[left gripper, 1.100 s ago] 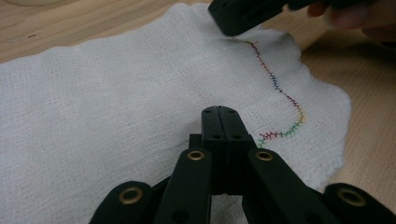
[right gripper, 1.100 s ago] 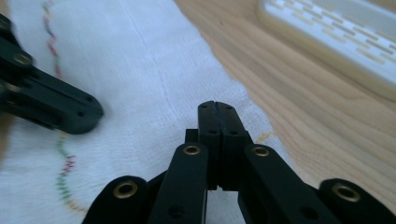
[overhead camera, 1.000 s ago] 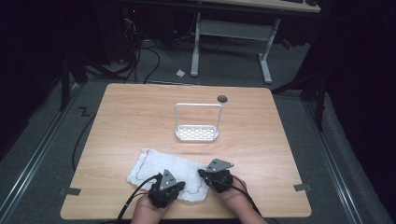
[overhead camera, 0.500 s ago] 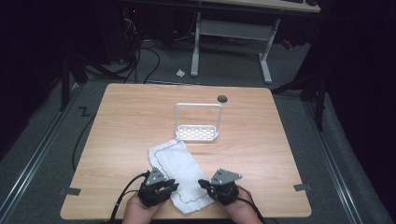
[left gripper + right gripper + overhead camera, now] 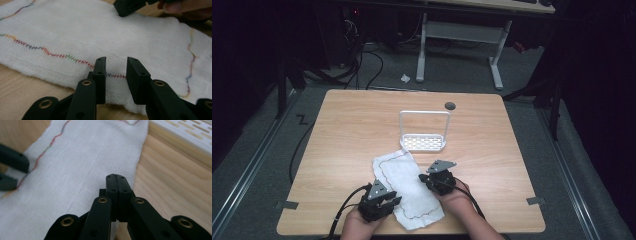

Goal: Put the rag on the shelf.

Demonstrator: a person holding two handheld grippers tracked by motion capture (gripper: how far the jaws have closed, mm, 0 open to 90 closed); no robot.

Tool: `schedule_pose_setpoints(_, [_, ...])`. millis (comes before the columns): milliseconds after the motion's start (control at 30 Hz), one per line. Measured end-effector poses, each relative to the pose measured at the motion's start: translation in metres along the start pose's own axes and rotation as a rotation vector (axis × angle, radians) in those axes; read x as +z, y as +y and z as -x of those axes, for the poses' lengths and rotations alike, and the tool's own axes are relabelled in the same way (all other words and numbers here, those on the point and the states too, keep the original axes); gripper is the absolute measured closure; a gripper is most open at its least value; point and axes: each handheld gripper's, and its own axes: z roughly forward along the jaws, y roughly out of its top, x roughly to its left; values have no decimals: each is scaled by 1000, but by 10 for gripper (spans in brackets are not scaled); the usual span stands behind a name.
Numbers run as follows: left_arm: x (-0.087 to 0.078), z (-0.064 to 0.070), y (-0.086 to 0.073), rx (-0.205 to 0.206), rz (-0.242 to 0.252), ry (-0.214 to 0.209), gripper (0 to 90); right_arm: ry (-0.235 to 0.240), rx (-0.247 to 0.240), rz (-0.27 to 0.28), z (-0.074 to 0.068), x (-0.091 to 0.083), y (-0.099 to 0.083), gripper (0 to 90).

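Stitching (image 5: 62, 55) on cloth (image 5: 105, 37) beside left gripper (image 5: 116, 67).

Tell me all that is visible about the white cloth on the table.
The white cloth is a thin, gauze-like rectangle with a wavy multicoloured stitched line near its edges. It lies flat on the wooden table, its far end near the white rack. The left gripper is open over one edge; the right gripper is shut at the opposite edge.
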Motion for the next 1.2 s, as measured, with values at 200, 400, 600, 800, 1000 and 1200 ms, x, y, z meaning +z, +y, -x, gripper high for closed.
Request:
schedule_pose_setpoints(200, [3,11,-1,34,-6,-55,704,0,-1,1,-9,-28,-26,900])
schedule_pose_setpoints(400, [3,26,-7,67,-6,-139,706,24,33,9,-19,-59,-56,900])
schedule_pose_setpoints(600, [0,20,-4,41,26,-143,684,-4,52,70,-16,-69,-55,858])
schedule_pose_setpoints(800, [-10,-5,7,-10,127,-44,581,-34,87,86,-5,-70,-56,795])
schedule_pose_setpoints(1000, [4,-38,28,-115,154,19,481,-61,88,122,4,-76,-54,676])
schedule_pose_setpoints(1200, [39,-45,50,-84,91,126,536,-64,116,144,10,-81,-57,663])
